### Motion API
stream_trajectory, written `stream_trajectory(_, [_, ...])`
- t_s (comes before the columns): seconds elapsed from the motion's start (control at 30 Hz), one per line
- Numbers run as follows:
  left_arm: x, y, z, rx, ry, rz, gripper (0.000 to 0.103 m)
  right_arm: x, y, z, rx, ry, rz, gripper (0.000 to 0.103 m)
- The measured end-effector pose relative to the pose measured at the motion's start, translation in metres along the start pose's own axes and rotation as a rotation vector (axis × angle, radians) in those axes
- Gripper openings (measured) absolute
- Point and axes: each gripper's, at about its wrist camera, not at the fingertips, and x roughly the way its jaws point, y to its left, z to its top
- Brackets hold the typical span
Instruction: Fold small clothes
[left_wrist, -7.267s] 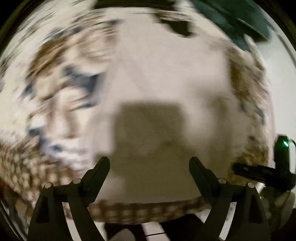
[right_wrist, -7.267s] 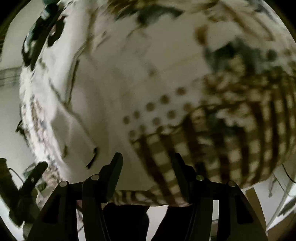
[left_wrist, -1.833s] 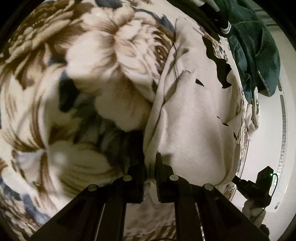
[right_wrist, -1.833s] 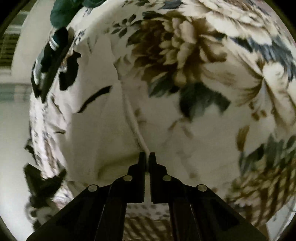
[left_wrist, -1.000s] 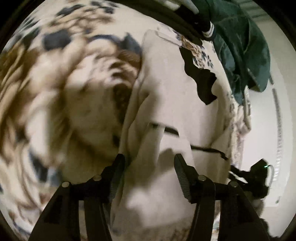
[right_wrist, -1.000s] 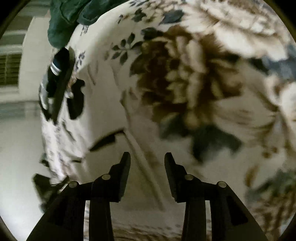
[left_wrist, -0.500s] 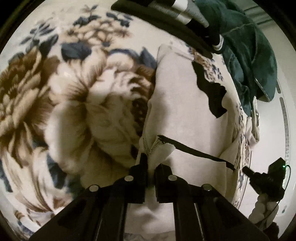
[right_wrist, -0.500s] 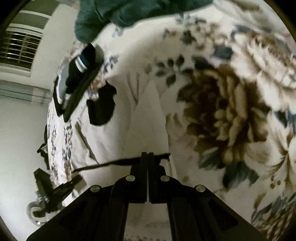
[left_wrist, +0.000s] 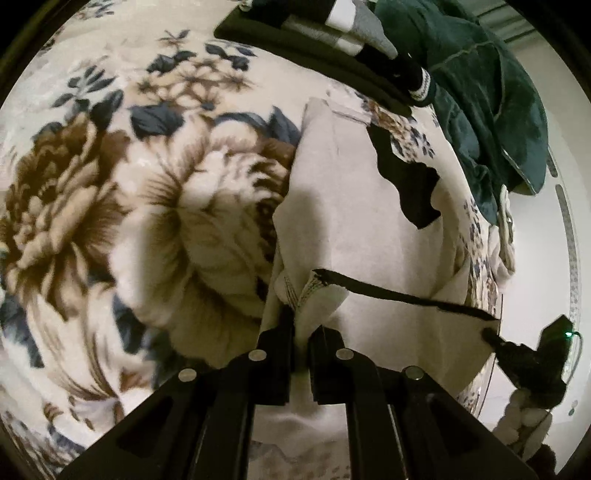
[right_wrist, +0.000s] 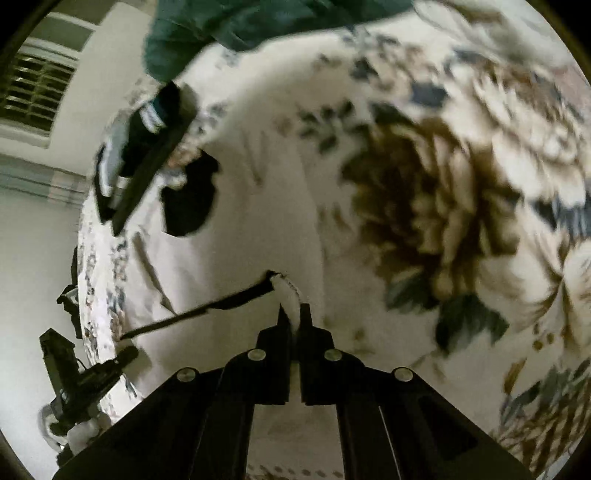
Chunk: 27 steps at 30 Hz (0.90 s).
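- My left gripper (left_wrist: 301, 325) is clamped on a hemmed edge of the cream garment (left_wrist: 351, 229); a bunched fold of the stitched hem sticks up between the black fingers (left_wrist: 275, 354).
- My right gripper (right_wrist: 293, 317) is pinched tight on another part of the same edge of that garment (right_wrist: 236, 258), with a white tuft of cloth poking up between its tips.
- Both sets of jaws have just been closing, and cloth is caught between each pair.
- From the left wrist, a dark line runs from my grip along the lifted edge toward the right gripper (left_wrist: 498, 338), which shows at the far right of that view.
- From the right wrist, the same dark line leads down-left to the left gripper (right_wrist: 127, 356).
- The garment lies spread on a floral blanket (left_wrist: 110, 206) with big brown blooms and blue-grey leaves.
- A black patch (left_wrist: 406, 177) sits on the garment's far part.
- Beyond it lies a dark folded stack (left_wrist: 332, 40) with grey and white stripes.
- A dark green cloth (left_wrist: 491, 92) is heaped just beside that stack.
- A window with blinds (right_wrist: 33, 88) shows at the upper left of the right wrist view.
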Motion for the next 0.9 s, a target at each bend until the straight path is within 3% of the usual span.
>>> stream_trajectory(0.13, [0.020,0.012,0.016,-0.032,0.010,0.033,0.005,0.012,0.000,0.017,0.002,-0.003,-0.050,0.003])
stream_trajectory(0.33, [0.045,0.022,0.029,-0.073,0.132,-0.013,0.009,0.059,-0.021,0.031,0.054,0.144,-0.103,0.003])
stream_trajectory(0.4, [0.035,0.019,0.034,-0.078,0.150,-0.013,0.020,0.062,-0.023,0.034,0.079,0.199,-0.099,0.016])
stream_trajectory(0.47, [0.024,0.013,0.043,-0.054,0.141,0.029,0.030,0.048,-0.019,0.036,0.076,0.171,-0.109,0.051])
stream_trajectory(0.53, [0.011,0.002,0.059,-0.015,0.089,0.037,0.057,0.031,-0.008,0.043,0.046,0.129,-0.130,0.056])
stream_trajectory(0.57, [0.009,-0.004,0.067,0.000,0.077,0.036,0.075,0.024,0.001,0.048,0.023,0.118,-0.127,0.056])
stream_trajectory(0.73, [0.037,-0.042,0.127,0.110,0.075,0.041,0.076,0.041,0.052,0.105,-0.125,0.099,-0.142,0.061])
stream_trajectory(0.83, [0.080,-0.070,0.158,0.216,0.115,0.107,0.076,0.081,0.078,0.147,-0.190,0.122,-0.123,0.061])
stream_trajectory(0.9, [0.103,-0.079,0.170,0.267,0.155,0.148,0.074,0.119,0.095,0.170,-0.250,0.186,-0.129,0.061])
